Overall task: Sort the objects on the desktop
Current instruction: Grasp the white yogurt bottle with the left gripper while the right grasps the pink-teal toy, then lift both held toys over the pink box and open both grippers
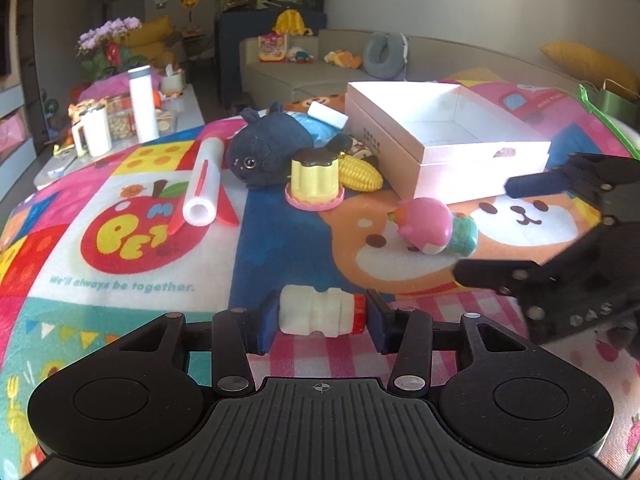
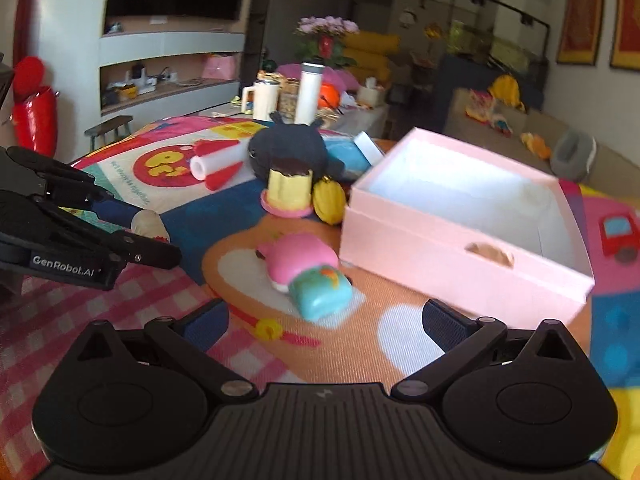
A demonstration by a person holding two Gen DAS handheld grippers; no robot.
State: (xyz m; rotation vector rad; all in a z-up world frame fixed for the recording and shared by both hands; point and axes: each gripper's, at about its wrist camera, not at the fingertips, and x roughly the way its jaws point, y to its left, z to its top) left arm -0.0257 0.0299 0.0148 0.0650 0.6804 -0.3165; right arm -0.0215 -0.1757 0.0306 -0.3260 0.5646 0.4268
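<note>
Left tongs (image 1: 322,320): closed on a small white bottle (image 1: 316,314), blue pads pressing its base and its red cap; the bottle lies sideways between them, low over the patterned cloth (image 1: 140,280) on the counter.
Right tongs (image 2: 326,322): jaws wide apart, nothing between them, hovering over the cloth.
Ahead of the right tongs: a pink and teal soft toy (image 2: 308,276) lying on the cloth, near the fingertips; nothing stands between.
Beyond and right of both tongs: an open pink box (image 1: 452,140), its inside bare as far as can be seen.
Ahead of the left tongs, further off: a pudding toy (image 1: 314,182) on a pink base, a yellow toy corn (image 1: 358,176) touching it, a dark plush animal (image 1: 272,146) behind them, and a white roll (image 1: 202,188) to the left.
In the way: the pink and teal toy lies between the held bottle and the box.
Bottle's look: ribbed white body, red cap, short and stout.
</note>
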